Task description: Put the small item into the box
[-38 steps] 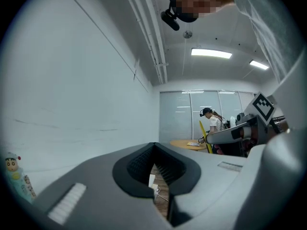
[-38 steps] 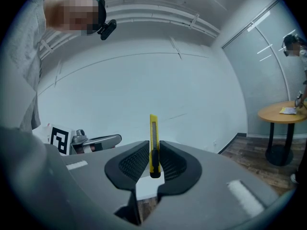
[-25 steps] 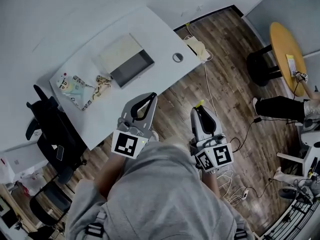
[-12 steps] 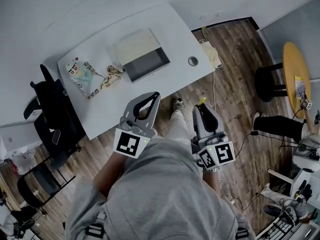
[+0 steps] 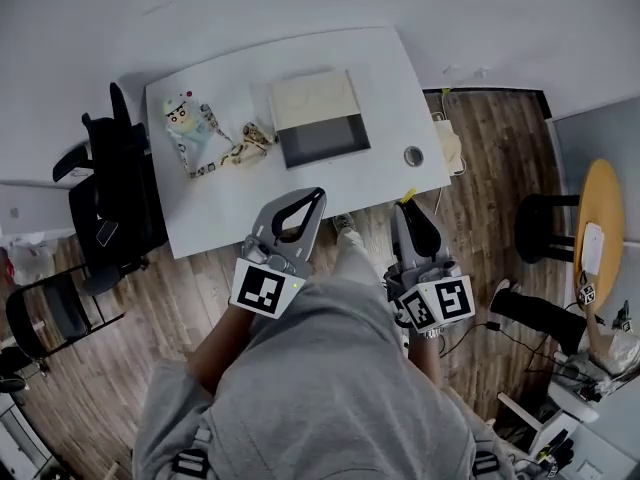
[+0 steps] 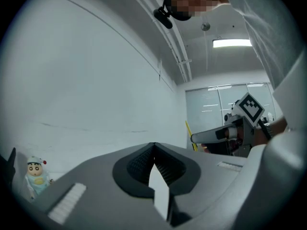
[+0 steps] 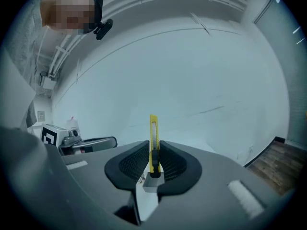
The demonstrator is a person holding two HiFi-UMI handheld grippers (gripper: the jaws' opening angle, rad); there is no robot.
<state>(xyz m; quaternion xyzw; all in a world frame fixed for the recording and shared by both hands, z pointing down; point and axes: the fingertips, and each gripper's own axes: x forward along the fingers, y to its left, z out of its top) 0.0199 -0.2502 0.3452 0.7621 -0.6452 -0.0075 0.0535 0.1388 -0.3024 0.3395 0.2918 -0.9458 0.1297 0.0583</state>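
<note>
My right gripper (image 7: 153,160) is clamped on a slim yellow utility knife (image 7: 153,134). The ribbed pads press its sides and the knife stands straight up out of the jaws. In the head view the knife's yellow tip (image 5: 407,196) comes about level with the near edge of the white table (image 5: 225,208), while the gripper's body is over the wooden floor (image 5: 480,208).

My left gripper (image 6: 153,150) is closed and empty. Its two tips meet, with only a thin gap lower down between the pads. It hangs over the near part of the table, to the left of the right gripper and apart from it.

The open box (image 5: 325,140), dark grey inside with a cream lid lying flat behind it, sits in the middle of the table. It is well apart from the knife, further in from the table's edge.

Left of the box lies a small patterned strap-like item (image 5: 245,146), too small to make out clearly. Further left is a cartoon boy figure in pale blue (image 5: 186,123). A round grey cap (image 5: 414,155) is set in the tabletop right of the box. A black office chair (image 5: 115,193) stands at the table's left end.
</note>
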